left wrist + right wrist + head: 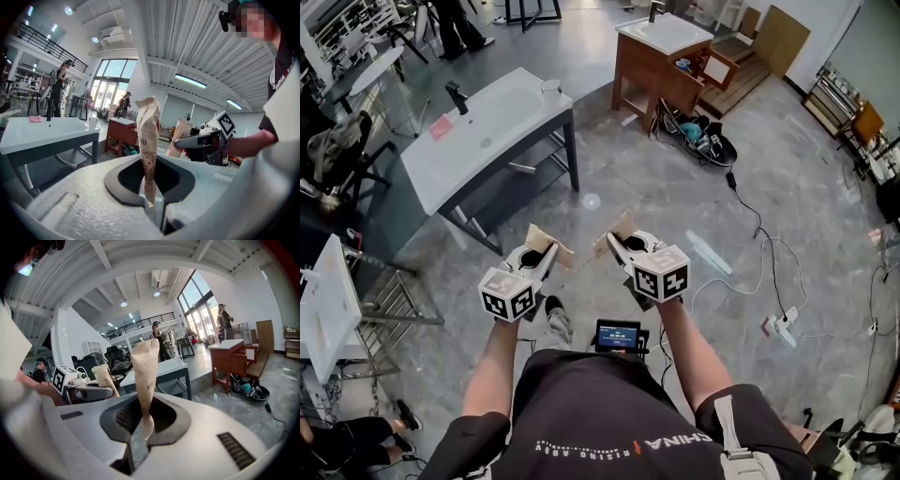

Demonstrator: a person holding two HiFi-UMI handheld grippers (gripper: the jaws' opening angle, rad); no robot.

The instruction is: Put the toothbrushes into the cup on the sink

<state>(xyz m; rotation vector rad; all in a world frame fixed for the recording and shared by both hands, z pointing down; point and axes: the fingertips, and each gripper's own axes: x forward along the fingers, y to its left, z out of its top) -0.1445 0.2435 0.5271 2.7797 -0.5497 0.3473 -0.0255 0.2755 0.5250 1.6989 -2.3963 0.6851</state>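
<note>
Closest to us, our left gripper [152,199] was clamped on the bottom end of a brown paper sleeve [147,126], which stood upright out of the jaws (any toothbrush inside was hidden from us). Our right gripper [142,430] pinched a second sleeve [146,371] the same way. We held both side by side above the grey floor [675,197], well apart from the white sink [502,131], where the cup [549,86] stood on one corner.
</note>
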